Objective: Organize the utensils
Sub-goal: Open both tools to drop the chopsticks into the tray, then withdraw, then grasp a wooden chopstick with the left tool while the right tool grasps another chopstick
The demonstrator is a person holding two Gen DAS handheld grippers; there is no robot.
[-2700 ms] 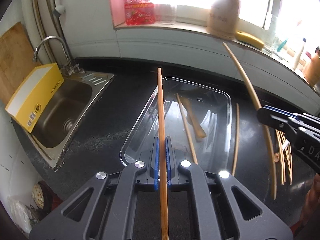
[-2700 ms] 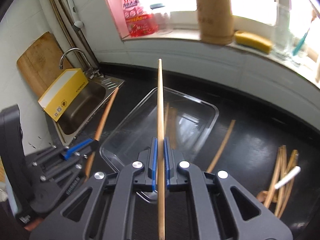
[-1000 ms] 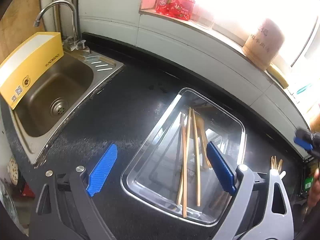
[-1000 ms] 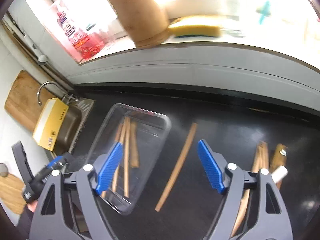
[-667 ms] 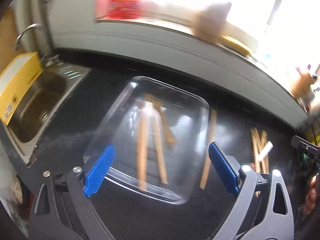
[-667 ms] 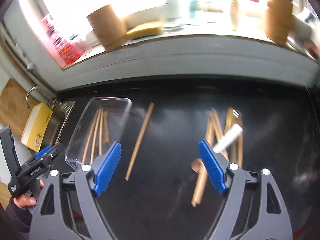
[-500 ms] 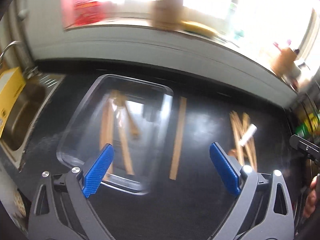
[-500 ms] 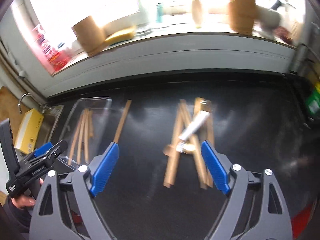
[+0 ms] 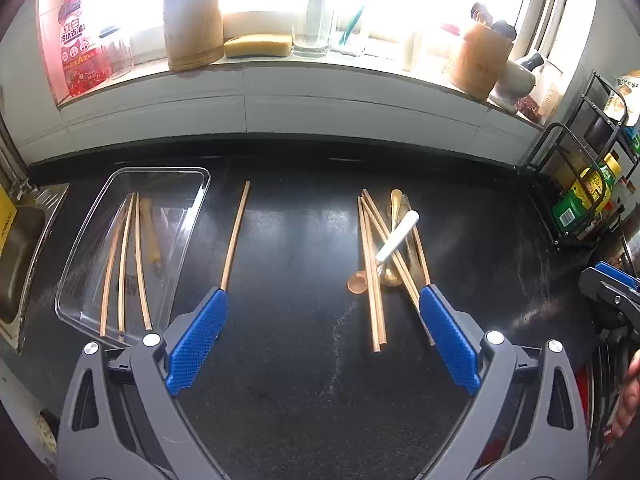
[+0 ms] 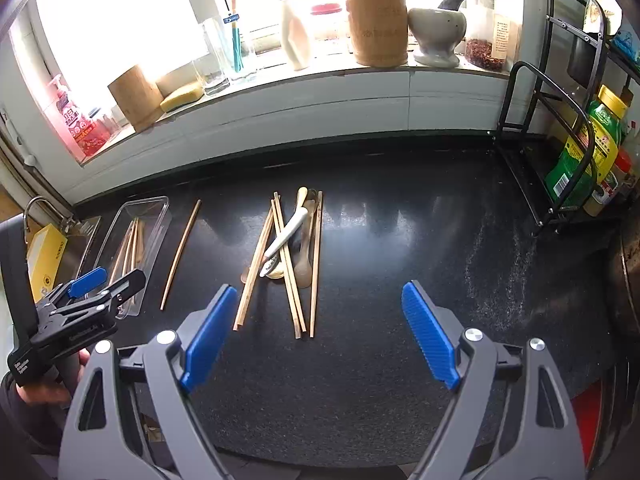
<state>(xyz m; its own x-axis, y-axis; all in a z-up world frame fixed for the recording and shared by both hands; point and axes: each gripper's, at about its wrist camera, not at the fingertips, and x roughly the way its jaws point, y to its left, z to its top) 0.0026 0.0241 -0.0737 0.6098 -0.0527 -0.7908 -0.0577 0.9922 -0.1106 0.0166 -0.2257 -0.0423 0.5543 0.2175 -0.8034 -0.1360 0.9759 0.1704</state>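
Observation:
A clear plastic tray (image 9: 196, 208) at the left of the black counter holds three chopsticks (image 9: 122, 264) and a wooden utensil (image 9: 150, 232). It also shows in the right wrist view (image 10: 160, 224). One loose chopstick (image 9: 235, 236) lies just right of the tray. A pile of chopsticks and spoons (image 9: 384, 248) with a white-handled spoon (image 9: 398, 236) on top lies mid-counter; the pile shows in the right wrist view (image 10: 288, 256). My left gripper (image 9: 322, 336) is open and empty above the counter between chopstick and pile. My right gripper (image 10: 318, 332) is open and empty, just right of the pile.
A sink (image 9: 16, 248) with a yellow box (image 10: 46, 256) is at far left. The windowsill holds wooden holders (image 9: 193, 26), a sponge (image 9: 258, 45), jars and a mortar (image 10: 436, 32). A black wire rack (image 10: 560, 120) with bottles stands at right.
Both grippers let go of their chopsticks, which now lie in the tray, and opened wide. Both then swung right and pulled back, bringing the pile into view.

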